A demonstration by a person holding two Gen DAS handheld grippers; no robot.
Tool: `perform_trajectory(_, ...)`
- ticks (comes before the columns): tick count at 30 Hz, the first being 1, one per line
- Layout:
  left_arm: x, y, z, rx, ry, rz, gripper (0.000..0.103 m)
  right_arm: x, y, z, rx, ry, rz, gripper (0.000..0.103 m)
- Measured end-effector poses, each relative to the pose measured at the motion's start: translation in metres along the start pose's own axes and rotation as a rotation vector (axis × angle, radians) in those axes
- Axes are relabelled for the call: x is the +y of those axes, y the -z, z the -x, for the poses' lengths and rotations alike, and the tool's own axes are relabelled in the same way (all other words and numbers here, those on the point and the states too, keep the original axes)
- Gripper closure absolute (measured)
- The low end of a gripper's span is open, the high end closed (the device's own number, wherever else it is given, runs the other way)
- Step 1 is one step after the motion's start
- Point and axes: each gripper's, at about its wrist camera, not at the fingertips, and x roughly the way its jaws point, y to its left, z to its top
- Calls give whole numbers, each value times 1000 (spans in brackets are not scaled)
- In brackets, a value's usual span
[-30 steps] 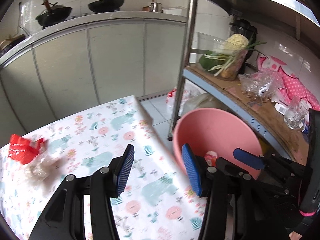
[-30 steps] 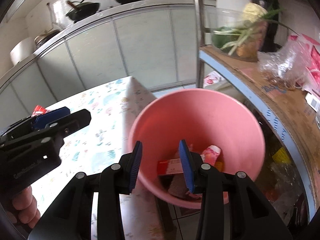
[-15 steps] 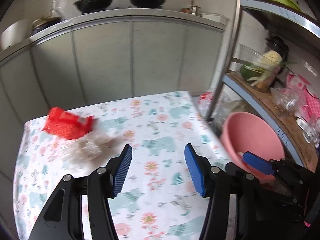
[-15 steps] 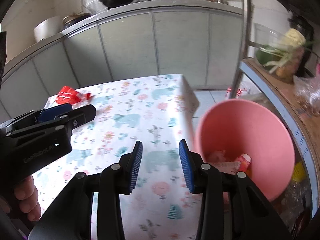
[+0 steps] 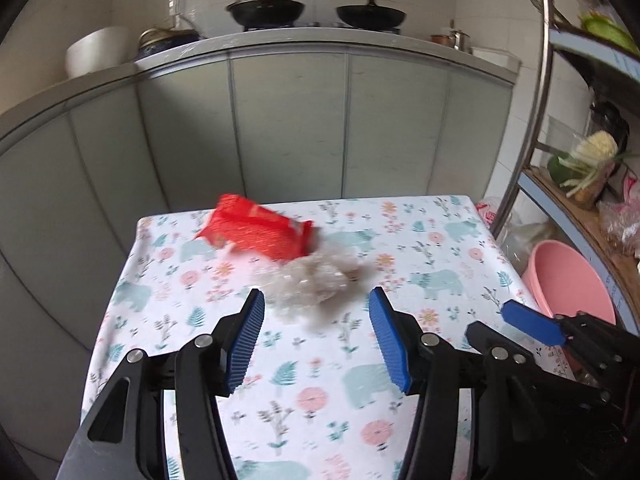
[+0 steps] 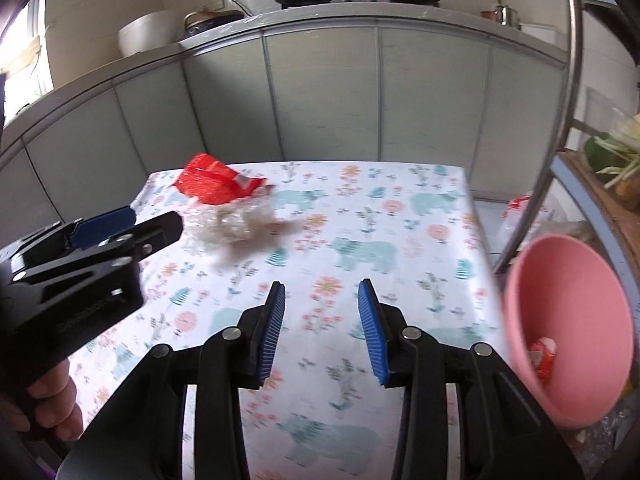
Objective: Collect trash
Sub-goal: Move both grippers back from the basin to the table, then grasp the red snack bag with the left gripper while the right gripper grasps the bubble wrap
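Jaws on both tools stand apart with nothing between them. Left gripper (image 5: 316, 340) points straight at the crumpled clear plastic wad (image 5: 308, 286) — the wad lies just ahead of its fingertips, on the floral tablecloth (image 5: 400, 320). Behind the wad, touching it, lies the red wrapper (image 5: 260, 232), long axis running left to right across the approach. Right gripper (image 6: 322, 328) sits further from both pieces, which lie ahead and to its left. Pink bin (image 6: 568, 320), some trash already inside, stands off the table's right edge — nearer the right hand.
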Motion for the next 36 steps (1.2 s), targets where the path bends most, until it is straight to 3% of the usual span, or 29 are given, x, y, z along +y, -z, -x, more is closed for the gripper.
perform_trajectory(9, 58, 11, 10, 20, -96, 94, 49, 36, -10, -8, -19, -93, 55, 64)
perform_trajectory(14, 80, 16, 7, 39, -118, 135, 49, 32, -9, -3, -26, -79, 62, 64)
perform_trajectory(16, 87, 19, 4, 47, -120, 143, 49, 27, -9, -4, -21, -69, 55, 64)
perform_trajectory(19, 94, 22, -2, 67, -121, 157, 49, 22, -10, -7, -9, -67, 37, 54)
perform_trajectory(29, 107, 18, -11, 83, -71, 186, 49, 53, -30, -41, 69, -204, 43, 52)
perform_trajectory(36, 118, 7, -19, 60, -66, 182, 49, 67, -52, -89, 124, -174, -94, 42)
